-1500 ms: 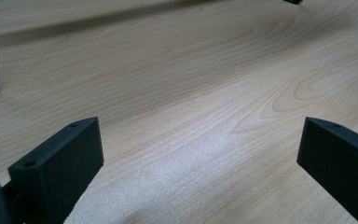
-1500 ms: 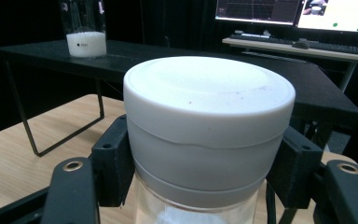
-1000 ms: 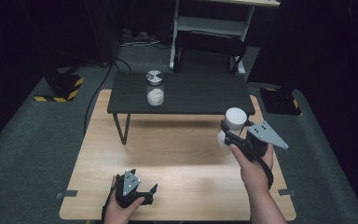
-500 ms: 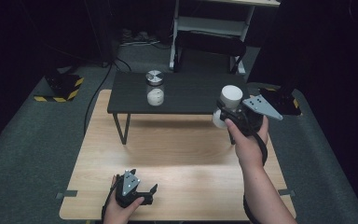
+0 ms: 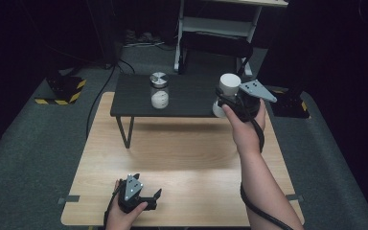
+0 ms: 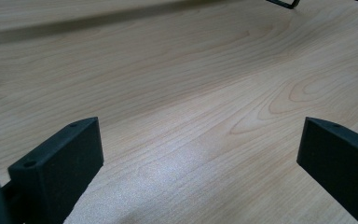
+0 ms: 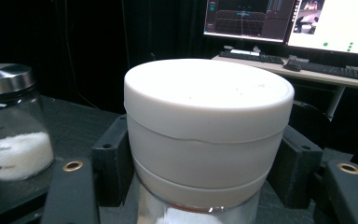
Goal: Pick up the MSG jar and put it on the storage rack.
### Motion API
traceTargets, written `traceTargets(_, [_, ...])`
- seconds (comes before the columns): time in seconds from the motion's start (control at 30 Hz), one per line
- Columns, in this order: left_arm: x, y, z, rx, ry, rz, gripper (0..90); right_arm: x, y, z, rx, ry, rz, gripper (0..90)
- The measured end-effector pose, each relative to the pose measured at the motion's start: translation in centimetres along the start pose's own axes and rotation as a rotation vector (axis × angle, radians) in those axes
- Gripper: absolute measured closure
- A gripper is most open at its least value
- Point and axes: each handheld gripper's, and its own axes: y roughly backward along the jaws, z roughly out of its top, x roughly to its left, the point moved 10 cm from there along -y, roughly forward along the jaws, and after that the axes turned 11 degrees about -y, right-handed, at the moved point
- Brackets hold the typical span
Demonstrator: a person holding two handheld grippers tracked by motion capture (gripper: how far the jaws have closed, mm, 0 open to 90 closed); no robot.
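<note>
A white-lidded jar (image 5: pixel 228 88) is pinched at its lid between the jaws of the right gripper (image 5: pixel 232 98), at the right end of a low black table (image 5: pixel 187 98). In the right gripper view the jaws press on both sides of the lid (image 7: pixel 208 121). A second jar (image 5: pixel 159 90), with a metal lid and white powder inside, stands upright near the black table's left end, well apart from the first.

The black table stands on the far edge of a pale wooden table (image 5: pixel 177 167). The left gripper (image 5: pixel 136 194) rests near the wooden table's near edge, left of centre, its jaws spread wide over bare wood.

Grey carpet (image 5: pixel 24 143) surrounds the tables. Behind them the room is dark, with a white-framed desk (image 5: pixel 220 26); monitors (image 7: pixel 289 21) and a keyboard (image 7: pixel 328 70) appear in the right gripper view.
</note>
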Motion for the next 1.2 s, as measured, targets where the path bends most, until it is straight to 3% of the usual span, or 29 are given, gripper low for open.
traceTargets(0.5, [0.1,0.0,0.0,-0.005,0.007,-0.007,0.7,-0.6,-3.6,0.4,0.03,0.005,-0.031,33.9])
traceTargets(1.2, [0.0,0.1,-0.1,-0.006,0.004,-0.006,0.7,-1.2,-3.6,-0.4,-0.01,-0.016,-0.011,34.0])
